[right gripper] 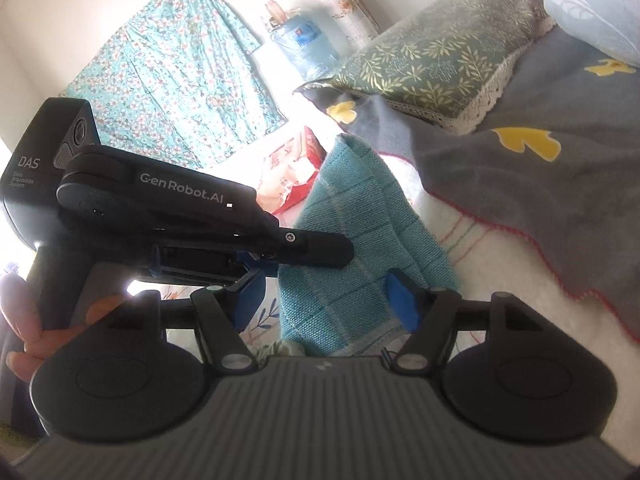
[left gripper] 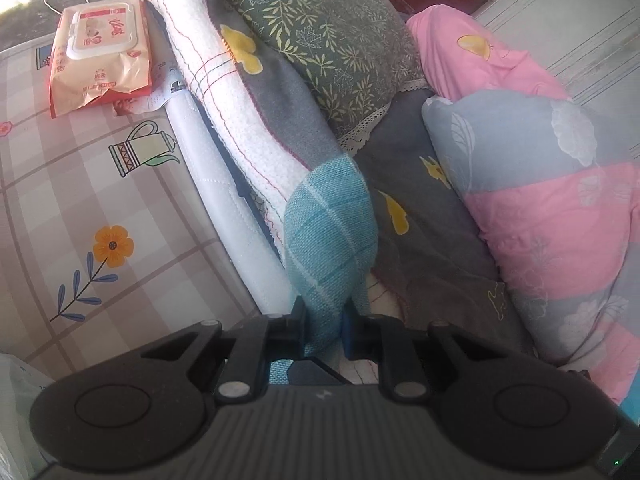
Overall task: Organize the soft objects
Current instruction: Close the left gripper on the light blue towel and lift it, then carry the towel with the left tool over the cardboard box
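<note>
**Towel pinched on the left, straddled on the right**

While the left claw (left gripper: 324, 320) grips the near end of the teal towel (left gripper: 332, 232), its jaws closed on a bunched fold, the cloth runs straight away from that claw, long axis pointing up the bed toward the green pillow (left gripper: 332, 44). Seen from the right wrist, the right claw (right gripper: 332, 300) stands open with the towel (right gripper: 352, 248) between its blue pads (right gripper: 404, 300); the right pad looks to be against the cloth, the left one apart from it. The left claw (right gripper: 280, 248) crosses just left of the towel there. Both claws are at the towel, so neither has a reach to make; the right need only close where it stands. Beyond the towel lie the grey blanket (left gripper: 432, 248) and, left of it, the wipes pack (left gripper: 100, 56).
</note>
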The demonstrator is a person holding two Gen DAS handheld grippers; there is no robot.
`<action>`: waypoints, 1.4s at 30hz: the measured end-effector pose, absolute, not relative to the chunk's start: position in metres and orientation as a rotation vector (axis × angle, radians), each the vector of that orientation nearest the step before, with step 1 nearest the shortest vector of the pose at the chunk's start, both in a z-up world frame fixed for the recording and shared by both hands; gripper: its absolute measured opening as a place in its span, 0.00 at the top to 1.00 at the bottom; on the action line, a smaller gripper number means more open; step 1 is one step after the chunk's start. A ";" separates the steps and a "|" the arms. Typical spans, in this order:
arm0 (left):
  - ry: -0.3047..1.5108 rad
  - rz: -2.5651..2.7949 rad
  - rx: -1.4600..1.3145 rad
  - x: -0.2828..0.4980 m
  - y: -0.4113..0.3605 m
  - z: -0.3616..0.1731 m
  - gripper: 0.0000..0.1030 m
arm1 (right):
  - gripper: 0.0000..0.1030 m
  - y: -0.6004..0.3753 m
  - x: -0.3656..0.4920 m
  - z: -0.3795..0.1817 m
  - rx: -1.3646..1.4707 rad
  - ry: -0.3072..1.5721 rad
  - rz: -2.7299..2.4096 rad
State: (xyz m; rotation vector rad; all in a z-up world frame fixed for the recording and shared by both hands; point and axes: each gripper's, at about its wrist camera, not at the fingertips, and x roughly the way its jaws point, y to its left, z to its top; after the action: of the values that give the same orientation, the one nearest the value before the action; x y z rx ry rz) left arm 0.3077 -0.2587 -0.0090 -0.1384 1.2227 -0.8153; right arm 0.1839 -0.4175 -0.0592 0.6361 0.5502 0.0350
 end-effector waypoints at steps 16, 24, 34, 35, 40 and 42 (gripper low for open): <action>1.016 -0.971 -0.234 0.232 -0.188 0.091 0.84 | 0.16 -0.357 0.111 0.028 0.358 0.318 0.147; 0.917 -0.954 -0.280 0.188 -0.115 0.118 0.83 | 0.37 -0.308 0.087 0.055 0.389 0.325 0.357; 0.752 -0.751 -0.370 0.127 0.018 0.140 0.82 | 0.71 -0.195 0.084 0.091 0.441 0.435 0.673; 0.741 -0.723 -0.377 0.123 0.029 0.140 0.82 | 0.72 -0.180 0.087 0.092 0.436 0.452 0.706; 0.723 -0.510 -0.429 0.111 0.106 0.129 0.82 | 0.76 -0.092 0.114 0.085 0.431 0.601 0.854; 0.735 -0.415 -0.456 0.112 0.136 0.118 0.83 | 0.76 -0.057 0.128 0.076 0.443 0.687 0.900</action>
State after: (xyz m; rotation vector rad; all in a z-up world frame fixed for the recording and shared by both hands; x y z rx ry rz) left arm 0.1117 0.1362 0.1176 -0.4557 0.7355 -0.4154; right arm 0.1276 -0.0565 0.0756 0.4428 0.6866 0.9001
